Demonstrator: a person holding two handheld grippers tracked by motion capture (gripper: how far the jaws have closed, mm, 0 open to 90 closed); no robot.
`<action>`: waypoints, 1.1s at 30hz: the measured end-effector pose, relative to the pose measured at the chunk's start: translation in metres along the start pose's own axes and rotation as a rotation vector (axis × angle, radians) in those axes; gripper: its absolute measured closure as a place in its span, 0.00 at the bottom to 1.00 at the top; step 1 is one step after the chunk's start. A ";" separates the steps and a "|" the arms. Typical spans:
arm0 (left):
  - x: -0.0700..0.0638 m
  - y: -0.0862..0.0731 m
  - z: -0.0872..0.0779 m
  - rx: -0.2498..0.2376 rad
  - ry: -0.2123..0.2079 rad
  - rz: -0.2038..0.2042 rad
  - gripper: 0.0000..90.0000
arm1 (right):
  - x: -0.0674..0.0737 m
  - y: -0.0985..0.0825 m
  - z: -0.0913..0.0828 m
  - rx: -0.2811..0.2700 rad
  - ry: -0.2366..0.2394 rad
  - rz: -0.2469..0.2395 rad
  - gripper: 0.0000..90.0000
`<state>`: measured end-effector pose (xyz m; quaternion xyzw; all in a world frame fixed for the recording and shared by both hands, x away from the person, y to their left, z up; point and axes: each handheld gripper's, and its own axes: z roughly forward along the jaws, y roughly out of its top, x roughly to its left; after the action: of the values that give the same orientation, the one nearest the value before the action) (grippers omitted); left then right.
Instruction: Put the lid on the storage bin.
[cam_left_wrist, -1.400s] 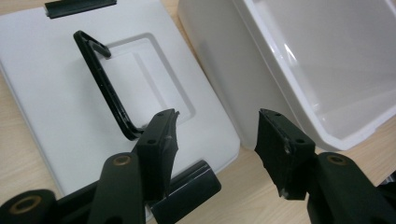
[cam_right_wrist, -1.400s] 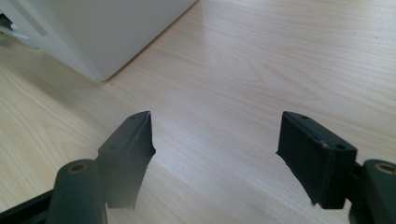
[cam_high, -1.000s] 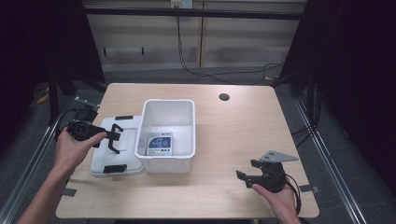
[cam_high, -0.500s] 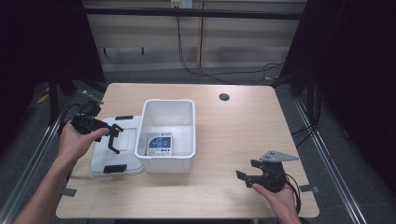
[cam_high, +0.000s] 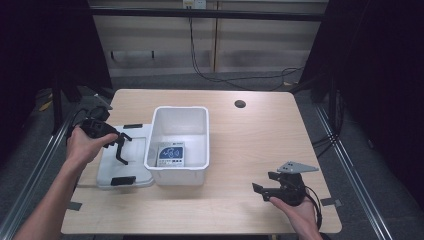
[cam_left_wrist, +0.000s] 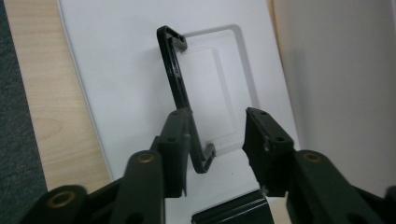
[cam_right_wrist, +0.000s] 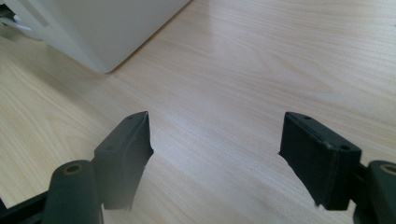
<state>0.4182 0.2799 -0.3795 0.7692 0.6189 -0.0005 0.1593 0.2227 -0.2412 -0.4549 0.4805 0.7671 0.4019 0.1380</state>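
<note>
A white bin stands mid-table with a blue-and-white packet on its bottom. Its white lid lies flat to the left. My left gripper points down over the lid. In the left gripper view a thin black latch stands up off the lid, its near end between the jaws of the left gripper. The jaws have just been closing; the latch lies against one pad, with a gap to the other. My right gripper hovers low at the front right, open and empty.
The bin's wall rises right beside the lid. A corner of the bin lies ahead of the right gripper across bare wood. Another black latch sits at the lid's near edge. A round hole marks the table's far side.
The left gripper has dipped toward the lid and its jaws have narrowed around the raised latch. The right hand has kept still.
</note>
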 end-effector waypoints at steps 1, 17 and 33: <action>0.000 0.001 0.001 0.008 0.018 -0.005 0.73 | 0.000 0.000 0.000 -0.001 0.000 0.000 0.27; 0.003 0.006 0.025 0.087 0.063 -0.062 0.74 | 0.000 -0.001 0.002 0.026 0.000 0.000 0.27; -0.005 0.013 0.042 0.101 0.109 -0.052 0.85 | 0.001 -0.001 0.004 0.038 0.003 -0.009 0.26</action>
<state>0.4373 0.2629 -0.4152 0.7588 0.6455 0.0059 0.0864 0.2241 -0.2388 -0.4579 0.4791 0.7769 0.3875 0.1294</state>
